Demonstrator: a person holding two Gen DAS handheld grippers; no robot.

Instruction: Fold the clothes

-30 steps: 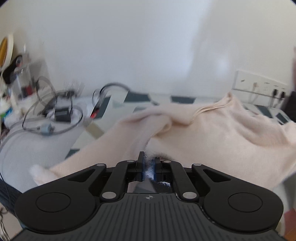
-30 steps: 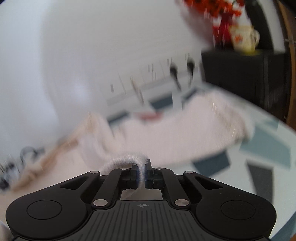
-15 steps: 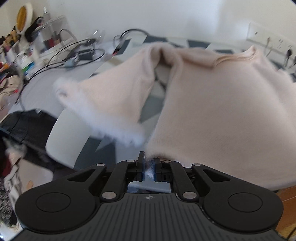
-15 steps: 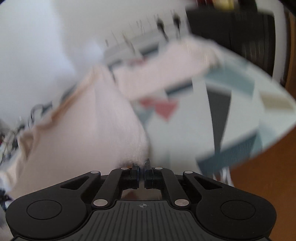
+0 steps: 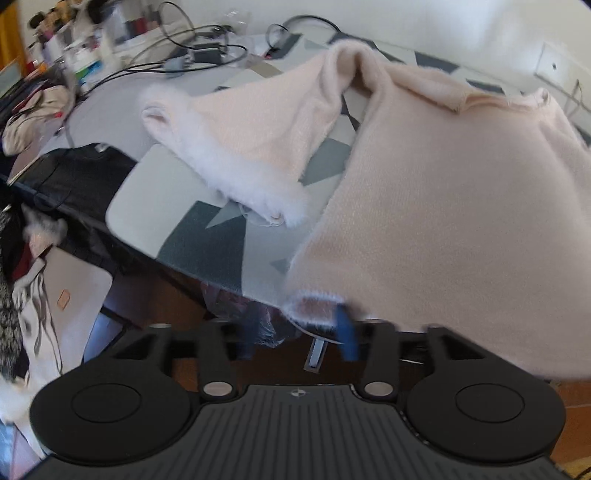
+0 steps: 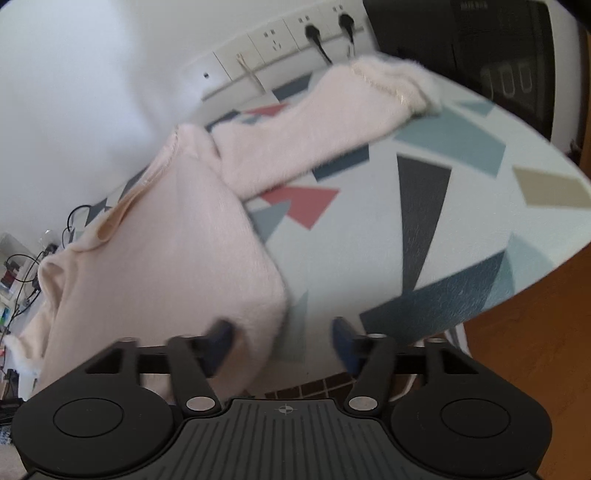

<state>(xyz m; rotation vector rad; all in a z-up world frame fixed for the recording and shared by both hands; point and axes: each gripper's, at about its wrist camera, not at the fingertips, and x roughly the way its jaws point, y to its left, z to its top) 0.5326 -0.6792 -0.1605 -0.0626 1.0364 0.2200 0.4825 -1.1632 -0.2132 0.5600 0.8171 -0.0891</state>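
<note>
sweater [image 5: 443,206] hem overhangs table [image 6: 424,236] edge | both jaws apart

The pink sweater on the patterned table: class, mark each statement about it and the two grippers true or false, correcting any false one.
1. The left gripper is open. True.
2. The right gripper is clamped on the sweater. False: its jaws stand apart.
3. The sweater lies spread on the table. True.
4. One sleeve reaches toward the wall sockets. True.
5. The sweater is dark blue. False: it is pale pink.
</note>
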